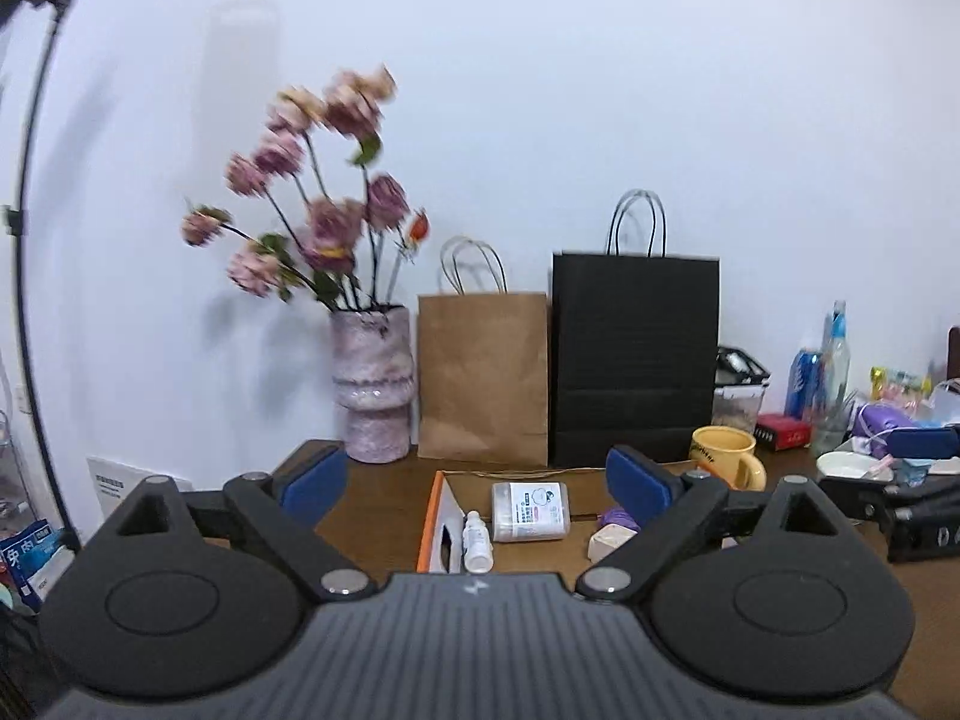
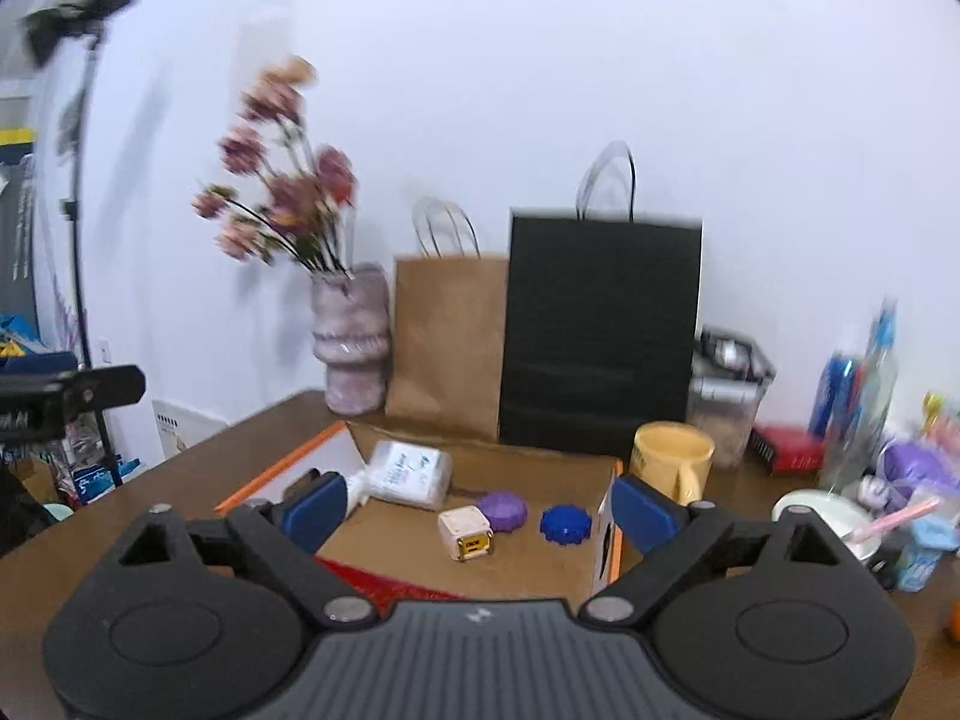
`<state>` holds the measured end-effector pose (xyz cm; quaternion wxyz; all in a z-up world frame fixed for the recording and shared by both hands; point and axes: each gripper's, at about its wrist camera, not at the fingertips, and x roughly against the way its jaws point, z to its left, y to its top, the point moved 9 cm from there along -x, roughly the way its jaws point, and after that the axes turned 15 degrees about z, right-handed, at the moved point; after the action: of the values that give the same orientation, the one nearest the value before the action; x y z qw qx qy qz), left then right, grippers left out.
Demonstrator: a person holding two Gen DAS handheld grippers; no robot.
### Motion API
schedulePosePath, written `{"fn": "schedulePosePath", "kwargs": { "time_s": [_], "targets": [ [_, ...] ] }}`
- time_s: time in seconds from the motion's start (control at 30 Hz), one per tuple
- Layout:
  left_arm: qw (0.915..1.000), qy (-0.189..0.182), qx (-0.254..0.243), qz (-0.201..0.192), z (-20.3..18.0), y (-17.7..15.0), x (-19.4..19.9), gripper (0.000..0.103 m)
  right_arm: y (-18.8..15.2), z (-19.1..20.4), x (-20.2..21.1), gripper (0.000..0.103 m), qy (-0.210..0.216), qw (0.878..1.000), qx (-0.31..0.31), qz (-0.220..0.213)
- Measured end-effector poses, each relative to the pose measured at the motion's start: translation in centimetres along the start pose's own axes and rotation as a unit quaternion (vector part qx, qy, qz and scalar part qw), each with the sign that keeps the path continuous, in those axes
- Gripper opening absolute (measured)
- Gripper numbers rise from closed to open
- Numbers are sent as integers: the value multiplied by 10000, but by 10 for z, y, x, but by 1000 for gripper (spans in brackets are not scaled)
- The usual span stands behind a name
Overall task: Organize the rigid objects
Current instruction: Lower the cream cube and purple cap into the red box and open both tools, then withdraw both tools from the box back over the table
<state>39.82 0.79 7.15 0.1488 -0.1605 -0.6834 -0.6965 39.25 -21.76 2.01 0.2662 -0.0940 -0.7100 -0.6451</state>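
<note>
An open cardboard box (image 2: 420, 531) with orange-edged flaps lies on the brown table. In it are a clear plastic case (image 2: 411, 474), a small white bottle (image 1: 477, 542), a cream cube (image 2: 465, 534), a purple round lid (image 2: 503, 510), a blue round lid (image 2: 565, 524) and a red flat object (image 2: 372, 582). The case (image 1: 529, 510) and cube (image 1: 609, 542) also show in the left wrist view. My right gripper (image 2: 480, 510) is open and empty above the box. My left gripper (image 1: 477, 483) is open and empty above the box's left part.
A yellow mug (image 2: 675, 459) stands right of the box. A pink vase of flowers (image 2: 351, 339), a brown paper bag (image 2: 447, 339) and a black paper bag (image 2: 600, 342) line the wall. Bottles (image 2: 858, 396), a white bowl (image 2: 822, 516) and clutter fill the right side.
</note>
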Motion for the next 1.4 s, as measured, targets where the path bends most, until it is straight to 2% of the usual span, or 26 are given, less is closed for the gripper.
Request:
{"fn": "schedulePosePath", "kwargs": {
  "time_s": [0.1,0.23,0.33,0.43,0.73,0.87,0.97,1.13,1.27,1.4],
  "targets": [
    [9997,-88,17,-231,-2,-19,38,99,-18,18,37,99,-71,9993,183,-305],
    [9984,-298,-58,-471,-13,-48,82,100,-45,38,75,99,75,9981,188,-582],
    [9979,-278,-57,-577,-14,-70,110,100,-66,46,103,99,80,9955,101,-937],
    [9975,-132,76,-686,-9,-92,134,101,-89,54,127,99,-50,9940,47,-1093],
    [9961,113,92,-870,-1,-155,198,103,-163,69,183,103,-23,9945,-428,-960],
    [9976,14,-32,-686,-7,-178,211,103,-198,76,200,103,-24,9943,-663,-839],
    [9976,71,-207,-662,-11,-183,212,103,-215,78,205,103,35,9940,-762,-789],
    [9982,29,-69,-588,-10,-181,210,103,-218,73,205,103,-35,9935,-843,-759],
    [9981,76,-279,-539,-17,-186,205,103,-220,71,203,103,-48,9938,-873,-693],
    [9986,-22,-237,-477,-20,-188,203,103,-220,75,199,103,-8,9945,-819,-646]
  ]
}}
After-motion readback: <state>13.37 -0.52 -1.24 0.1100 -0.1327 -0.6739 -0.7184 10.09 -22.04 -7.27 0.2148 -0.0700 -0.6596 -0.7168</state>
